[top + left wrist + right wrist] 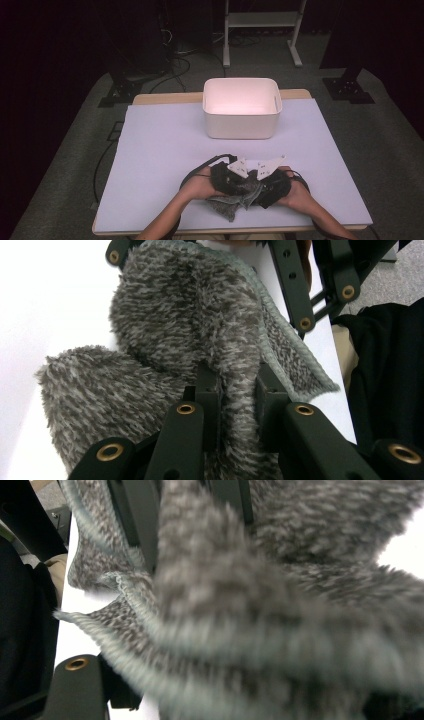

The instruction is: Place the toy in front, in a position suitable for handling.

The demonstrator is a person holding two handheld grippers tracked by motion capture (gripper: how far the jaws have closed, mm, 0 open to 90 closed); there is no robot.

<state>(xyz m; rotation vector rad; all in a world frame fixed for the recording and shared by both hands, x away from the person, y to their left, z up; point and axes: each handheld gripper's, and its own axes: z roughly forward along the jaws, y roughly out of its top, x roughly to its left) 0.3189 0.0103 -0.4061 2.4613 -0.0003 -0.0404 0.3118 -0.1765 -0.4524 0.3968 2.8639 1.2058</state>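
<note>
Two claws meet over the fuzzy grey knitted cloth (235,197) at the white tabletop's (160,150) near edge. Left claw (239,390) pinches a fold; right claw (267,182), state unclear. High view adds white plastic bin (241,107), grey floor (390,140).

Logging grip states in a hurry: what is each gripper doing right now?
Left gripper: shut on the fuzzy grey cloth.
Right gripper: at the cloth, which covers its jaws; cannot be told.

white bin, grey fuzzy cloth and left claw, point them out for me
white bin (240,125), high view, its front wall
grey fuzzy cloth (185,315), left gripper view, the upper fold of its pile
left claw (239,395), left gripper view, midway between its tips, shut on the cloth
</note>
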